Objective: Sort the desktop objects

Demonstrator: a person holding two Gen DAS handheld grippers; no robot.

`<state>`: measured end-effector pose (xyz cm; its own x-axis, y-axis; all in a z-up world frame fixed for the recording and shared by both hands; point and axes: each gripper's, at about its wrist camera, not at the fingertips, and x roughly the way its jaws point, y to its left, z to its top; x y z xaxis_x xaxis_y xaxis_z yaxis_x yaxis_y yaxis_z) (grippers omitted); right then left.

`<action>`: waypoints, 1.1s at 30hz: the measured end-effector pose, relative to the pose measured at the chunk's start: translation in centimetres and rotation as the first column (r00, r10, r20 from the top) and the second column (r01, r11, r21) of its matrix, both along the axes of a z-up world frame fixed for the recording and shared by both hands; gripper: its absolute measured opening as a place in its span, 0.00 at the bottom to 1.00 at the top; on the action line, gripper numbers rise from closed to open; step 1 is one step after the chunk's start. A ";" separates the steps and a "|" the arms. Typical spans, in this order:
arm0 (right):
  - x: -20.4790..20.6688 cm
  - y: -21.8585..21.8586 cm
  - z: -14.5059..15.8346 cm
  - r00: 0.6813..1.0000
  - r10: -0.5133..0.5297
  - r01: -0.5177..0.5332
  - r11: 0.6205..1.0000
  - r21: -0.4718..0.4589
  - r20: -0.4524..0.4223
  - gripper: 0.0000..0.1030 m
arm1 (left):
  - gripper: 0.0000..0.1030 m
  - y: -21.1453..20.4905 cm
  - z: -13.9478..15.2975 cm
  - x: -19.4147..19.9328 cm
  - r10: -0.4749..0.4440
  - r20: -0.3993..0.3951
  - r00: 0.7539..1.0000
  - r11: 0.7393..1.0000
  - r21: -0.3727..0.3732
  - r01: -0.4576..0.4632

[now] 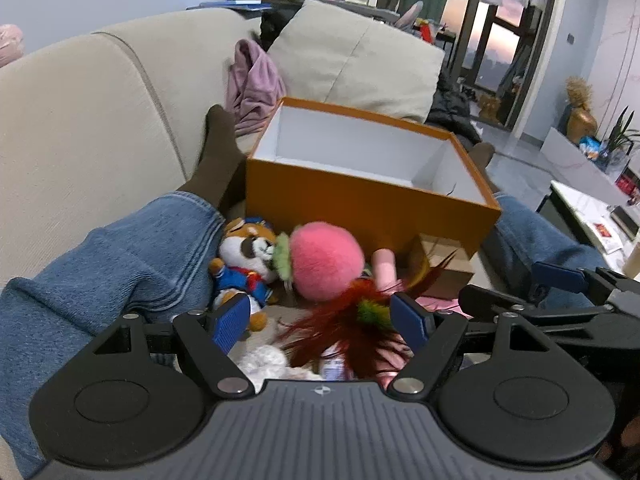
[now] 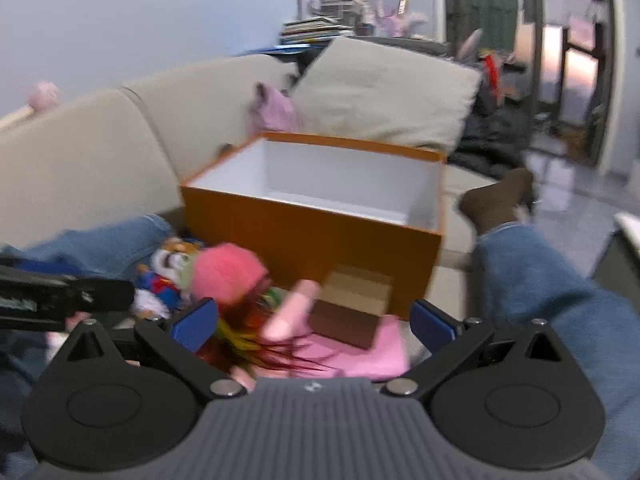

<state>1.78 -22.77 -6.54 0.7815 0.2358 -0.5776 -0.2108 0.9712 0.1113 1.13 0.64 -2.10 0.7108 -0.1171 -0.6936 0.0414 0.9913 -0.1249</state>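
Both claws are spread wide and hold nothing. The left gripper (image 1: 322,322) hovers over feathers (image 1: 348,324) and a pink ball (image 1: 326,260), heaped on the sofa against the orange box's (image 1: 360,204) front wall. The right gripper (image 2: 314,320) hovers nearby. Closing now could snag loose feathers and drag neighbouring toys.

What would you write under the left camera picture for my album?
Open tool above a pink plush ball, with an empty orange box behind.

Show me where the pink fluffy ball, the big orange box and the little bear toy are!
pink fluffy ball (image 1: 326,260), left wrist view, middle of its fuzzy body
orange box (image 1: 360,204), left wrist view, near outer wall
bear toy (image 1: 248,246), left wrist view, its face
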 end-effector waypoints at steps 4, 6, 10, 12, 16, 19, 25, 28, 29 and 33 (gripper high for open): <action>1.2 0.3 -0.5 0.998 0.029 -0.031 0.999 -0.026 -0.057 0.95 | 0.85 0.1 -0.2 0.1 -0.023 -0.035 0.999 1.000 0.018 0.023; 1.3 0.6 -0.8 0.996 0.055 -0.058 0.997 -0.047 -0.065 0.79 | 0.85 0.2 -0.6 0.3 -0.046 -0.079 0.996 0.998 0.038 0.049; 1.4 0.9 -1.7 0.989 0.103 -0.107 0.994 -0.030 -0.107 0.75 | 0.85 0.1 -1.7 0.2 -0.077 -0.147 0.986 0.990 0.104 0.093; 1.5 1.2 -2.0 0.987 0.114 -0.119 0.992 -0.040 -0.115 0.69 | 0.85 -0.2 -2.3 -0.1 -0.110 -0.178 0.978 0.981 0.136 0.136; 1.7 1.2 -2.5 0.985 0.120 -0.127 0.990 -0.055 -0.123 0.69 | 0.85 -1.1 -3.2 -0.3 -0.193 -0.248 0.949 0.946 0.210 0.247; 1.9 1.3 -2.7 0.983 0.127 -0.135 0.989 -0.053 -0.133 0.70 | 0.85 -1.4 -3.6 0.2 -0.227 -0.308 0.924 0.913 0.264 0.312; 1.9 1.5 -2.9 0.980 0.149 -0.158 0.986 -0.059 -0.133 0.70 | 0.73 -1.4 -5.6 2.1 -0.274 -0.438 0.856 0.861 0.285 0.421; 1.9 1.6 -2.9 0.979 0.157 -0.166 0.984 -0.067 -0.128 0.70 | 0.69 -1.6 -6.4 2.3 -0.290 -0.480 0.828 0.834 0.298 0.464; 1.9 1.7 -2.9 0.979 0.157 -0.167 0.983 -0.070 -0.127 0.70 | 0.65 -1.7 -6.5 2.2 -0.298 -0.478 0.826 0.828 0.301 0.472; 2.0 1.9 -2.7 0.979 0.163 -0.174 0.982 -0.079 -0.120 0.70 | 0.52 -0.6 -5.6 1.6 -0.271 -0.411 0.870 0.872 0.279 0.403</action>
